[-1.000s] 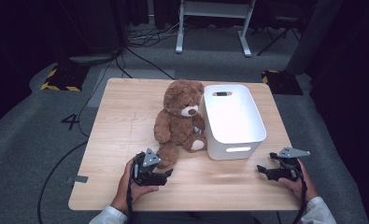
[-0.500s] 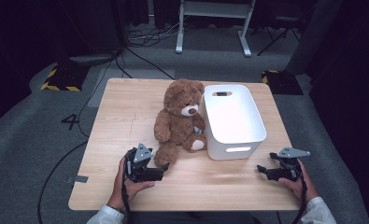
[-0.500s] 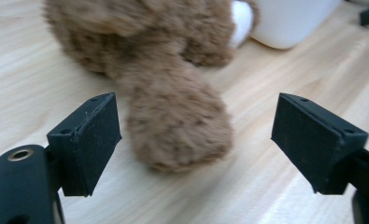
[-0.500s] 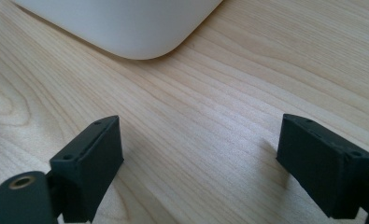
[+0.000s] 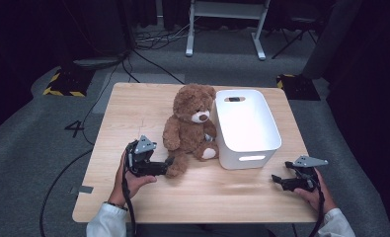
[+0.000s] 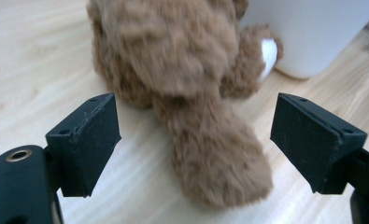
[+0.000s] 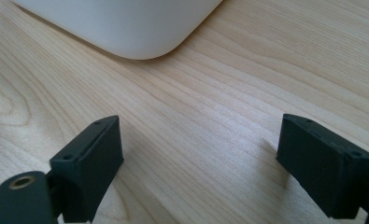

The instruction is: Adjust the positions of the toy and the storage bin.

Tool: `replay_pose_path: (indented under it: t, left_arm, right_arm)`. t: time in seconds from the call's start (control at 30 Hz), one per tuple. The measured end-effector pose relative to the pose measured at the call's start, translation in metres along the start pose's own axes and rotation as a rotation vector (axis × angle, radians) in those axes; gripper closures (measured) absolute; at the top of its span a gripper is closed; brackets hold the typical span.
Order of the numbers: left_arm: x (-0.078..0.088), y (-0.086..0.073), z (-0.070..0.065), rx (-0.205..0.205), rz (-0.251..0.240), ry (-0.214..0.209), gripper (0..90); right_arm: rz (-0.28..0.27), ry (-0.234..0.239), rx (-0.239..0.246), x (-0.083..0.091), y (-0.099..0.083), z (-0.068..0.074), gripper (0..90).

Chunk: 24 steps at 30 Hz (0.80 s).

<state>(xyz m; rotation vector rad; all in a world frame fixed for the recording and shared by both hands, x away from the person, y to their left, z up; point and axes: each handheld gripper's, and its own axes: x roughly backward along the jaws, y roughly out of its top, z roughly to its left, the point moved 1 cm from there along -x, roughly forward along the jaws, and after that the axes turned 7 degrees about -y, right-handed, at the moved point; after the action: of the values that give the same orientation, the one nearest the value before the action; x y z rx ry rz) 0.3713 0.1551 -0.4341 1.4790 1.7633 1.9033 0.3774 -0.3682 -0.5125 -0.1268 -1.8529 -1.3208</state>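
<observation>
A brown teddy bear sits on the wooden table, leaning against a white bin. My left gripper points at the bear's outstretched leg. Its jaws have just been opening and now stand wide. In the left gripper view the leg lies between them, and neither pad touches it. My right gripper is held low near the table's right front edge. It is open, and in its own view only bare wood lies between the jaws.
The bin's rounded corner lies just ahead of the right gripper. Bare tabletop runs along the front edge between the two hands. On the dark floor beyond the table are cables and a white stand.
My left gripper has lifted and shifted slightly left, staying at the bear's leg. The right gripper has stayed where it was.
</observation>
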Motion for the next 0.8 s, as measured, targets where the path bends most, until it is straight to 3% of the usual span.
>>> replay_pose_path:
  t: [0.13, 0.4, 0.47, 0.8]
  left_arm:
    - [0.0, 0.013, 0.002, -0.015, 0.001, -0.018, 15.8]
    - [0.002, 0.038, 0.001, -0.095, 0.009, 0.007, 15.8]
    - [0.001, 0.048, 0.005, -0.1, 0.002, 0.009, 15.9]
    - [-0.011, 0.069, 0.019, -0.113, 0.021, 0.004, 15.8]
  right_arm:
    - [0.001, -0.001, 0.0, 0.0, 0.0, 0.0, 14.0]
    - [0.001, -0.001, 0.0, 0.0, 0.0, 0.0, 14.0]
    - [0.0, 0.0, 0.0, 0.0, 0.0, 0.0, 14.1]
    - [0.001, -0.001, 0.0, 0.0, 0.0, 0.0, 14.0]
